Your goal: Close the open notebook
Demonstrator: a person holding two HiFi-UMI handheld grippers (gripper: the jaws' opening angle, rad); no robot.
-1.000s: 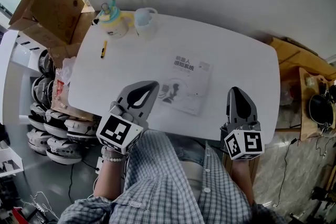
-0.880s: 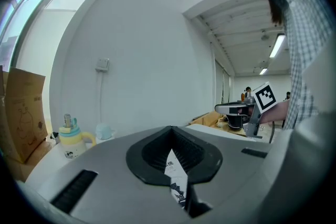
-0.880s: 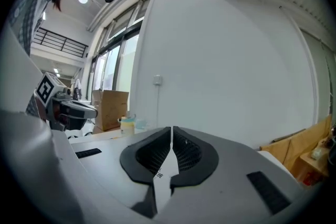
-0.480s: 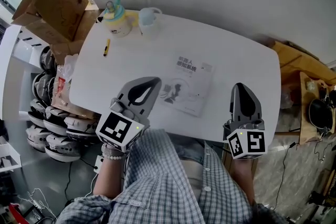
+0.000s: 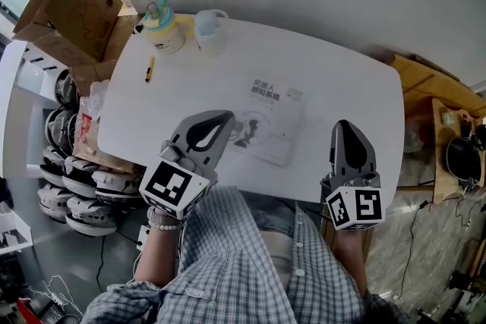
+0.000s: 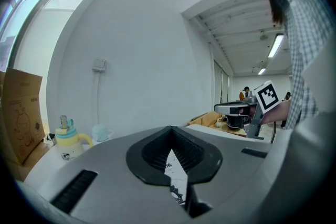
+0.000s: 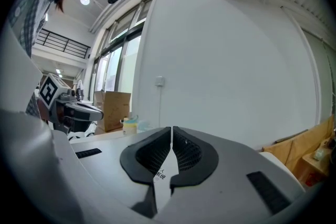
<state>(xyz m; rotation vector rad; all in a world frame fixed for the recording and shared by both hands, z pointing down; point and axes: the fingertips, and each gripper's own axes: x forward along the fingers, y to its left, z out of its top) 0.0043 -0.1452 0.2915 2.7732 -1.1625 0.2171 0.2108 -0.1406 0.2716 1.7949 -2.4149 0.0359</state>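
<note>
The notebook [image 5: 267, 119] lies flat in the middle of the white table [image 5: 349, 80], showing one white printed face with dark lettering. My left gripper [image 5: 223, 118] hovers at the table's near edge, its tip just left of the notebook's near corner, jaws shut with nothing in them. My right gripper [image 5: 346, 125] is over the near right part of the table, apart from the notebook, jaws also shut and empty. In the left gripper view a strip of the notebook [image 6: 176, 178] shows behind the closed tips of the left gripper [image 6: 171, 129]. The right gripper view shows the right gripper [image 7: 171, 129] with its tips together.
At the table's far left stand a yellow-lidded bottle [image 5: 162, 31] and a pale blue cup [image 5: 209, 29], with a yellow pen [image 5: 149, 70] nearby. An open cardboard box [image 5: 72, 7] and stacked helmets [image 5: 76, 178] are left of the table; wooden boards [image 5: 433, 87] are to the right.
</note>
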